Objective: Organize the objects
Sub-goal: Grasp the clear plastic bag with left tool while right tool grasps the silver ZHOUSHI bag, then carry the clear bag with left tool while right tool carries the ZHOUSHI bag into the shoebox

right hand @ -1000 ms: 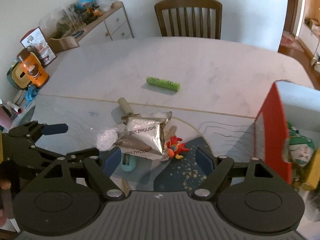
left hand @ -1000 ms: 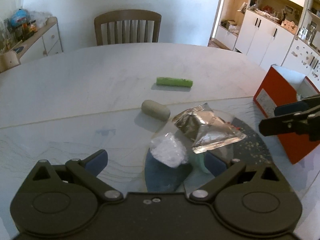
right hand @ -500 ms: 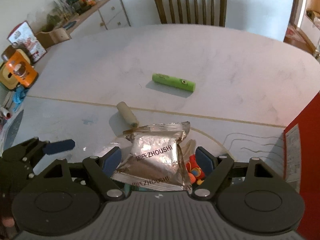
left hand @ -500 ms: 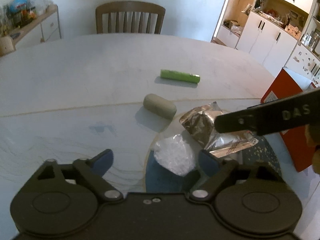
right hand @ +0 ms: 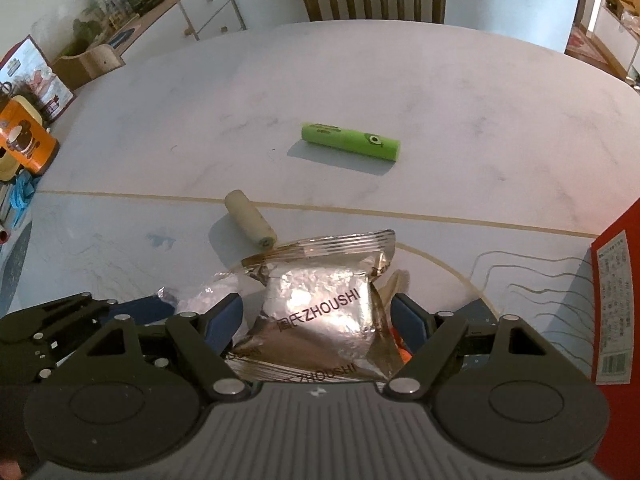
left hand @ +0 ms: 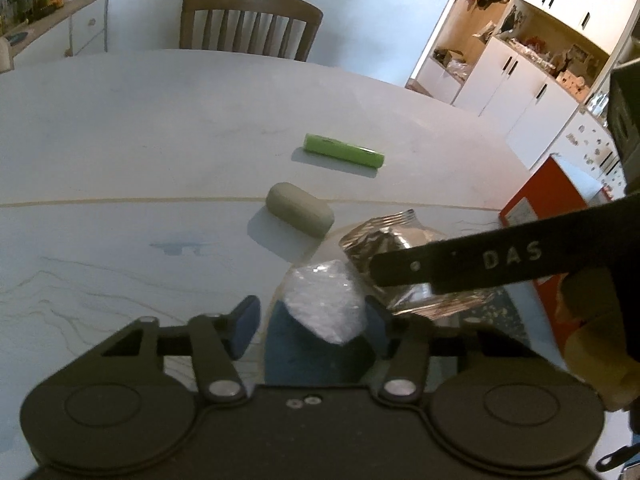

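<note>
- Left wrist view. The left gripper [left hand: 310, 322] has its jaws spread wide and grips nothing; a crumpled clear plastic wad [left hand: 326, 306] lies between its blue pads. Taking the silver foil packet [left hand: 394, 256] as landmark: the wad sits just in front of it, a grey-beige cylinder [left hand: 300, 209] lies just beyond its far left corner, a green tube [left hand: 344, 150] lies well beyond it on the table [left hand: 140, 140], and a red box [left hand: 550, 204] stands to its right.
- Left wrist view, obscured parts. The black arm of the right gripper, marked "DAS", crosses in front of the packet and hides its middle. The yellowish shape at the right edge is probably a gloved hand, but it is too blurred to be sure.
- Right wrist view. The right gripper [right hand: 316, 320] is wide open and straddles the packet [right hand: 320, 312], which lies between the pads unclamped. The cylinder [right hand: 250, 220] lies just beyond the packet's left corner.
- Step in hand, judged: seizing the packet for transfer, probably to the box [right hand: 616, 320]. The pads should close on the puffed body, not the slippery seam, and lift straight up to avoid dragging the wad.
- Right wrist view, obscured parts. A red-orange item [right hand: 402, 350] beneath the packet is mostly hidden. The box is cut off by the frame, so its contents are unseen.
</note>
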Available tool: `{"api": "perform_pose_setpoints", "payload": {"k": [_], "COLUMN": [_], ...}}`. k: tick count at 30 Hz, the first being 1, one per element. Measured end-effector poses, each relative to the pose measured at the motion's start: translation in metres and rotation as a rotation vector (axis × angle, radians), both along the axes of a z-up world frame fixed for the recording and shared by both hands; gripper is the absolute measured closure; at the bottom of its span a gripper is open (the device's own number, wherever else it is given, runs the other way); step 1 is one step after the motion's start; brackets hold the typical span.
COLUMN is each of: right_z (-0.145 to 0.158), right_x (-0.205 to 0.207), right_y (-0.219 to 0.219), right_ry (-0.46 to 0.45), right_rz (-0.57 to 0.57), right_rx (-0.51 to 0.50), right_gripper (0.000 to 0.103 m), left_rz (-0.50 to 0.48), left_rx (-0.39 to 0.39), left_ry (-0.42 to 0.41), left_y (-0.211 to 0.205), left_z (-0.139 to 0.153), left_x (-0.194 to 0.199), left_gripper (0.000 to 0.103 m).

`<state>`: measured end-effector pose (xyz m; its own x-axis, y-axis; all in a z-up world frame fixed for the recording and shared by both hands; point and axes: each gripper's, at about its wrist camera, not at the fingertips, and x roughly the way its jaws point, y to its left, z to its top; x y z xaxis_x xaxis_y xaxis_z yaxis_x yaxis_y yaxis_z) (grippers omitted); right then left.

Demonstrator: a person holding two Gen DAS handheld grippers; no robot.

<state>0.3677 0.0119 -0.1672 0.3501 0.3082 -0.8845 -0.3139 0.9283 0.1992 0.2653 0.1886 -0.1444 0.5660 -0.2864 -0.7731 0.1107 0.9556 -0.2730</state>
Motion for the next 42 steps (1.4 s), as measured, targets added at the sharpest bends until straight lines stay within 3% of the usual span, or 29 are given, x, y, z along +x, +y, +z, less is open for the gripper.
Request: {"api": "perform_pose_setpoints", "payload": {"k": [2, 9, 14, 21, 29, 42], "right_z": [0.000, 0.002, 0.006, 0.015, 0.045, 0.109], "right_x": [-0.001, -0.006, -0.010, -0.018, -0.038, -0.086], "right_y": [0.001, 0.004, 0.005, -0.002, -0.026, -0.097], "right_ry": [0.001, -0.007, -0.026, -0.029, -0.055, -0.122], "right_rz": [0.004, 0.028, 0.040, 0.034, 0.018, -0.034], "right_rx": [0.003, -0.012, -0.026, -0.023, 0.024, 0.087], "right_gripper": [0.022, 0.037, 0.055, 0.057, 0.057, 0.057], "left_rz": [-0.017, -0.002, 0.009, 0.029, 0.042, -0.014], "left_rx": [-0.016, -0.034, -0.020, -0.021, -0.050, -0.074], "left_ry": [-0.003, 0.005, 0.005, 0.011, -0.022, -0.049], "left_y": [0.000, 0.001, -0.001, -0.001, -0.004, -0.056], "left_z": [0.000, 0.000, 0.002, 0.008, 0.039, 0.094], "left_x": [0.000, 0.002, 0.002, -0.001, -0.012, -0.035], "left_gripper": [0.061, 0.066, 0.073, 0.077, 0.077, 0.077]}}
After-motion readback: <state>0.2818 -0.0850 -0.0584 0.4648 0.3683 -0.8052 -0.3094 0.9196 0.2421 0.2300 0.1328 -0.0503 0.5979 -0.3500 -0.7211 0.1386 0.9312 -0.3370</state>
